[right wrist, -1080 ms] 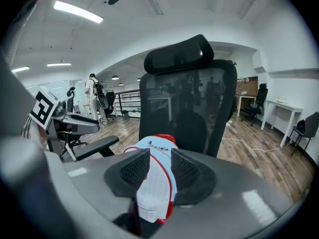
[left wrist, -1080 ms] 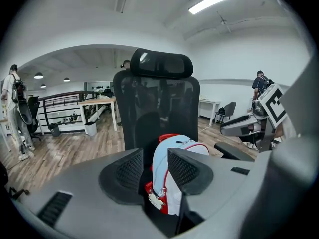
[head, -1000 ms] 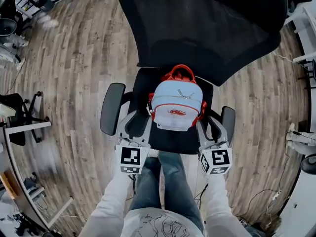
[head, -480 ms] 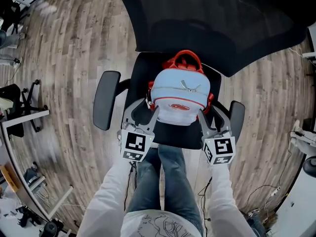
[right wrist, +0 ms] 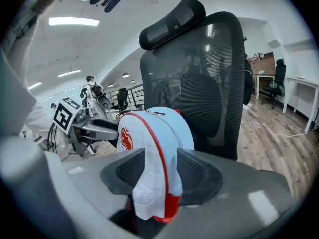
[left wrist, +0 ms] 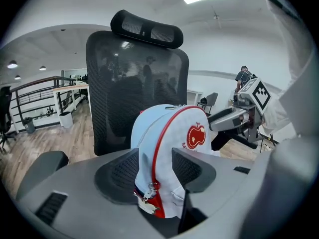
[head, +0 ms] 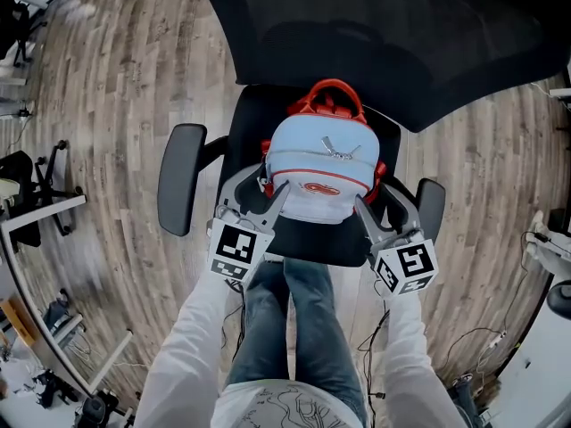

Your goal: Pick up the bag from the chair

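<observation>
A light blue bag (head: 319, 172) with red trim and a red apple mark stands upright on the black office chair's seat (head: 245, 123), with its red handle toward the backrest (head: 401, 34). My left gripper (head: 268, 196) pinches the bag's left lower edge, and the bag (left wrist: 169, 148) fills the gap between its jaws. On the other side my right gripper (head: 373, 205) is shut on the bag's right edge, where the fabric (right wrist: 154, 138) bunches between the pads. Whether the bag's underside is off the seat cannot be seen.
The chair's armrests (head: 178, 190) (head: 431, 208) flank both grippers. My legs (head: 285, 319) stand right before the seat. On the wooden floor are a desk edge (head: 36, 212) and another chair (head: 27, 172) at the left, and cables (head: 482, 337) at the right.
Both grippers moved in from the seat's front corners to the bag's sides and shut on it. The bag sits slightly higher and larger in the head view.
</observation>
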Tool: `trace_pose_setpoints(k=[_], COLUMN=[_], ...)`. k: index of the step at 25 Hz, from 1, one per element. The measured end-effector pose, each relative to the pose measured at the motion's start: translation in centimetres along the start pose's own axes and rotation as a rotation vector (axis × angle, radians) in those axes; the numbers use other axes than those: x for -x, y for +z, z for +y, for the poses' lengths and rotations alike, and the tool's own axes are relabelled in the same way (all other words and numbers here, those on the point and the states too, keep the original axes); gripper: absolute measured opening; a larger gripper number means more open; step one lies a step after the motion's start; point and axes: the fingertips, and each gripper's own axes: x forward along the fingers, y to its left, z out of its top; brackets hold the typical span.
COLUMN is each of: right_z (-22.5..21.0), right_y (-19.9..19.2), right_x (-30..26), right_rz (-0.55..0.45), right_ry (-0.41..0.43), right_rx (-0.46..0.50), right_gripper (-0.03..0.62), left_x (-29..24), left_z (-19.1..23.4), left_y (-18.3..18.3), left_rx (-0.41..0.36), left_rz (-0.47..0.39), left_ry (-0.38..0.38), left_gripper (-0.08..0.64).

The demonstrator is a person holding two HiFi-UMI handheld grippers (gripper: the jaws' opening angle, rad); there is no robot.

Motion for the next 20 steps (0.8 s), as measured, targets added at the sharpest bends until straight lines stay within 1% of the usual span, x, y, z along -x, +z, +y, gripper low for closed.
trace_pose_setpoints(k=[4, 7, 9, 10, 12, 15, 18, 20], right_z=[0.0, 0.0, 0.1, 0.1, 0.2, 0.3, 0.4, 0.5], right_y=[-0.1, -0.2, -0.2, -0.2, -0.1, -0.1, -0.1, -0.1], right_x=[-0.4, -0.5, -0.5, -0.5, -0.6, -0.8, -0.8, -0.8], right_rz=[0.007, 0.008, 0.005, 0.003, 0.002, 0.002, 0.006, 0.01], right_ry=[0.025, 0.052, 0.07, 0.078, 0.088, 0.094, 0.101, 0.109], right_rx=[-0.002, -0.013, -0.017, -0.013, -0.004, -0.006, 0.005, 0.016], right_gripper=[0.196, 0.195, 0.192, 0.189, 0.18, 0.175, 0.166, 0.154], left_x=[0.1, 0.1, 0.1, 0.1, -0.2, -0.5, -0.7, -0.7], left_z=[0.1, -0.5, -1.1, -1.3, -1.1, -0.5, -0.6, -0.9], left_y=[0.0, 0.2, 0.2, 0.2, -0.1, -0.7, -0.5, -0.4], left_rx=[0.018, 0.037, 0.036, 0.029, 0.022, 0.054, 0.061, 0.056], left_rz=[-0.013, -0.018, -0.018, -0.015, -0.006, 0.006, -0.009, -0.009], left_ry=[-0.05, -0.111, -0.148, -0.151, -0.136, -0.116, -0.122, -0.139], left_gripper=[0.196, 0.196, 0.216, 0.23, 0.232, 0.238, 0.238, 0.225])
